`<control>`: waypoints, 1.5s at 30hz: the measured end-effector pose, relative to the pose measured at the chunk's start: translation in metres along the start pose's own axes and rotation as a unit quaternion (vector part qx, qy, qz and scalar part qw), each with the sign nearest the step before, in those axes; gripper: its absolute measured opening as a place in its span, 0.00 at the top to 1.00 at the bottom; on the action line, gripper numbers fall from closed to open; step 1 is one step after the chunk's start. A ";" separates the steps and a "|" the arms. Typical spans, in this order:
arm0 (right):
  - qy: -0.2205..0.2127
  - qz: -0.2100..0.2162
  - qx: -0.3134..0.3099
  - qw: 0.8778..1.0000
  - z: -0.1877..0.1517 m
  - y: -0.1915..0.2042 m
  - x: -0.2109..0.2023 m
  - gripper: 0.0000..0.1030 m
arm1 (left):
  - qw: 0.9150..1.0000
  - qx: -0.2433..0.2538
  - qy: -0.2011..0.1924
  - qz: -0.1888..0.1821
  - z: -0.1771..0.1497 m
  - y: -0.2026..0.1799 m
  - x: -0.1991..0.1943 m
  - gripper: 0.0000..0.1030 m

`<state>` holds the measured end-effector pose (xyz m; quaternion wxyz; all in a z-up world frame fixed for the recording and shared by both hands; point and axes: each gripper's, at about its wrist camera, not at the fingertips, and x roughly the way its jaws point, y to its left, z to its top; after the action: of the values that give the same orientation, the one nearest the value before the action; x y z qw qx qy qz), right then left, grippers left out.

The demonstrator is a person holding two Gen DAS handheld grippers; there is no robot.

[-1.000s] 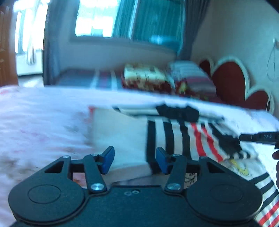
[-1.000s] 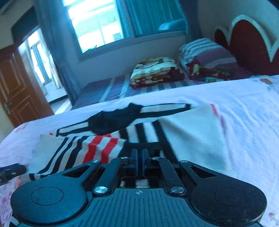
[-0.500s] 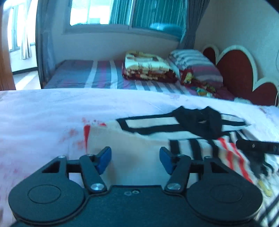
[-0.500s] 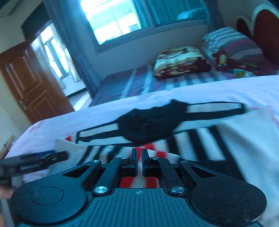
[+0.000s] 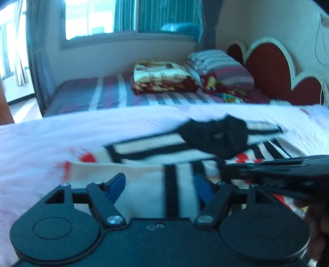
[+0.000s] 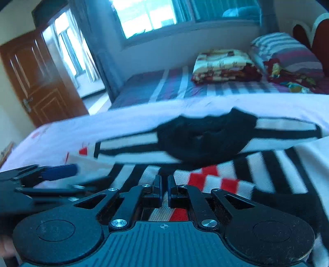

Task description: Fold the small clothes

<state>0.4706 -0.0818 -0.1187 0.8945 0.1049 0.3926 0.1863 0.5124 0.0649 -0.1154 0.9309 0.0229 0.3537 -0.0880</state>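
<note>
A small white garment with black and red stripes and a black collar [image 5: 216, 137] lies partly folded on the pale bed sheet [image 5: 61, 139]. My left gripper [image 5: 159, 185] is open, its blue pads over the garment's white folded part [image 5: 144, 184], holding nothing. My right gripper [image 6: 163, 181] is shut over the red-striped cloth [image 6: 211, 180]; whether it pinches the fabric is unclear. Each gripper shows in the other's view: the right one [image 5: 277, 168] at the right, the left one [image 6: 45, 174] at the left.
A second bed with a striped cover [image 5: 102, 94] stands behind, with a folded blanket [image 5: 162, 76] and pillows [image 5: 222, 65]. A red headboard [image 5: 271, 67] is at the right, a window [image 5: 123, 18] at the back, a wooden door [image 6: 35, 82] at the left.
Both grippers have shifted left along the garment and come closer together. The left jaws stay open, the right jaws stay shut. The collar now sits ahead of both.
</note>
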 end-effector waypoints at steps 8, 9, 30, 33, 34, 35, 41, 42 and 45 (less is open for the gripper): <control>-0.005 -0.004 -0.016 1.000 -0.008 -0.001 0.004 0.96 | 1.000 0.003 0.010 0.006 -0.011 -0.001 0.010 0.31; -0.010 -0.016 -0.018 1.000 -0.009 -0.002 0.002 0.96 | 1.000 0.005 0.010 0.006 -0.012 0.000 0.009 0.30; -0.028 -0.055 -0.080 0.995 -0.056 -0.005 -0.046 0.52 | 1.000 0.011 0.007 -0.003 -0.046 -0.022 -0.025 0.32; -0.040 -0.085 -0.059 0.994 -0.057 -0.022 -0.061 0.52 | 1.000 0.009 0.009 0.005 -0.049 -0.014 -0.035 0.33; -0.043 -0.102 -0.047 0.993 -0.058 -0.033 -0.069 0.52 | 1.000 0.012 0.007 0.014 -0.052 -0.009 -0.041 0.33; -0.041 -0.121 -0.040 0.991 -0.060 -0.043 -0.075 0.52 | 1.000 0.017 0.009 0.023 -0.058 -0.004 -0.044 0.32; -0.058 -0.131 -0.009 0.990 -0.050 -0.069 -0.089 0.53 | 1.000 0.003 -0.015 0.011 -0.050 0.020 -0.047 0.34; -0.068 -0.132 -0.005 0.989 -0.044 -0.070 -0.089 0.53 | 1.000 -0.004 -0.018 0.011 -0.041 0.025 -0.043 0.34; -0.077 -0.123 0.008 0.989 -0.026 -0.071 -0.078 0.53 | 0.999 -0.011 -0.022 0.025 -0.014 0.043 -0.023 0.32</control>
<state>0.4206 -0.1774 -0.1083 0.9373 0.0773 0.3340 0.0627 0.4940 0.1123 -0.1119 0.9404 0.0190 0.3338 -0.0615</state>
